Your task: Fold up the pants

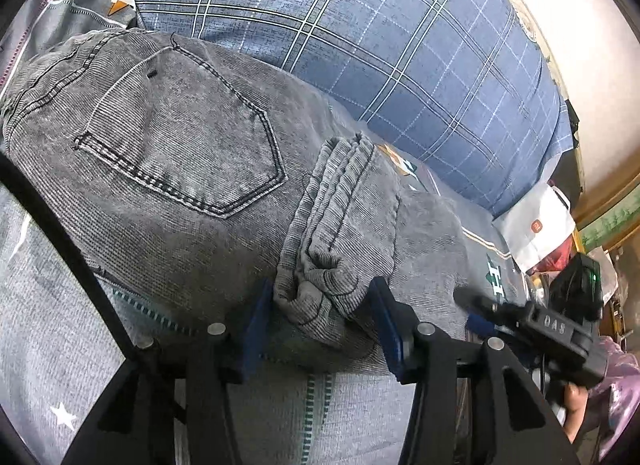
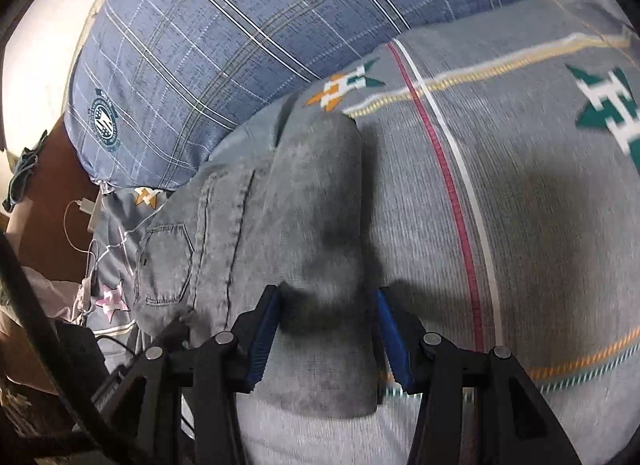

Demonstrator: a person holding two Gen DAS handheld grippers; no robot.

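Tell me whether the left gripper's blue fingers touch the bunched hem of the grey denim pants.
Cannot tell. In the left wrist view the hem sits between the blue fingers, but neither contact nor gap shows plainly.

We count one pair of grey pants (image 1: 168, 169), one blue plaid pillow (image 1: 360, 33), one white bag (image 1: 536, 225), two grippers (image 1: 320, 313).

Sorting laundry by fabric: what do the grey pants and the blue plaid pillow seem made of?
Grey pants: likely washed denim, matte, shown by twill ribbing, contrast double stitching and a patch pocket. Blue plaid pillow: its cover looks like smooth woven cotton with a mottled print; fibre uncertain.
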